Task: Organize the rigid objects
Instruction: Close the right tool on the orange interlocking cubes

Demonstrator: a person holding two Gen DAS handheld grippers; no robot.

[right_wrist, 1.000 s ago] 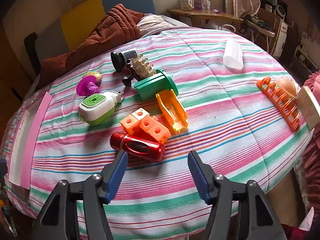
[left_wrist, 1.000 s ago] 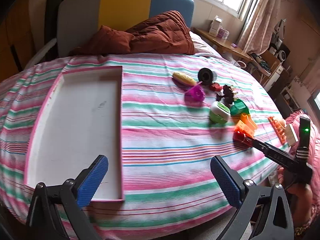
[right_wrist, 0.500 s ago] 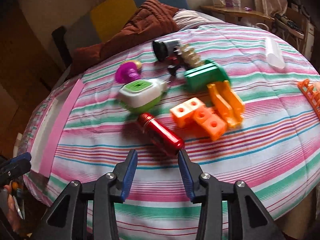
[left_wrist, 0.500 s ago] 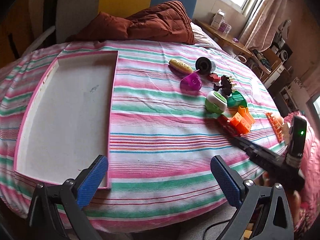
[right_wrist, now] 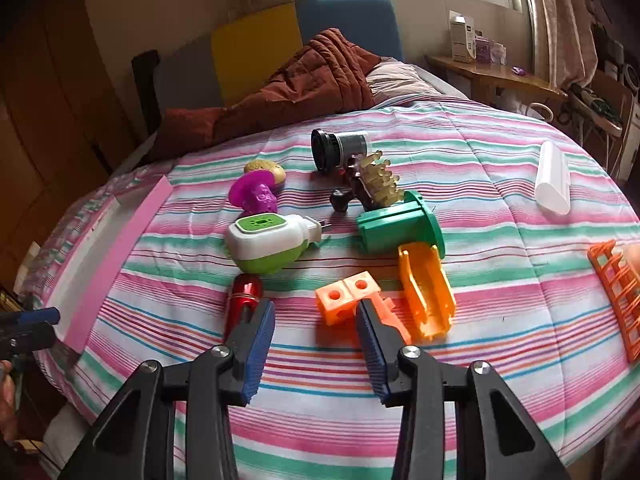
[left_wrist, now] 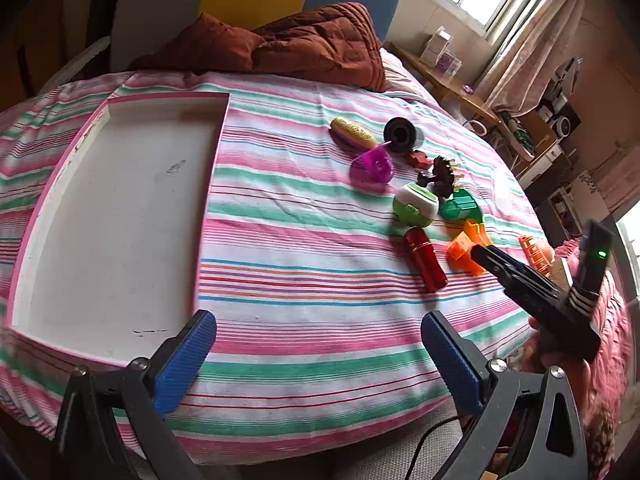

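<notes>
A pink-rimmed white tray (left_wrist: 120, 216) lies empty on the striped bedspread at the left. My left gripper (left_wrist: 316, 344) is open and empty over the near edge of the bed, just right of the tray. Several toys lie in a cluster on the right: a red cylinder (right_wrist: 242, 300), orange cubes (right_wrist: 346, 298), a green-and-white plug-in device (right_wrist: 266, 242), a green spool (right_wrist: 400, 224), an orange trough piece (right_wrist: 426, 292). My right gripper (right_wrist: 316, 332) is open and empty; its left finger covers the near end of the red cylinder, its right finger overlaps the orange cubes.
Further back lie a purple toy (right_wrist: 256, 196), a yellow corn piece (right_wrist: 266, 170), a black cylinder (right_wrist: 340, 150) and a spiky brown toy (right_wrist: 372, 186). A white tube (right_wrist: 554, 178) and an orange rack (right_wrist: 616, 296) lie right. A brown quilt (left_wrist: 288, 48) is heaped behind.
My right gripper has opened wider and shifted right, so the red cylinder now lies at its left finger. The red cylinder has turned to point away from me. My left gripper drifted slightly.
</notes>
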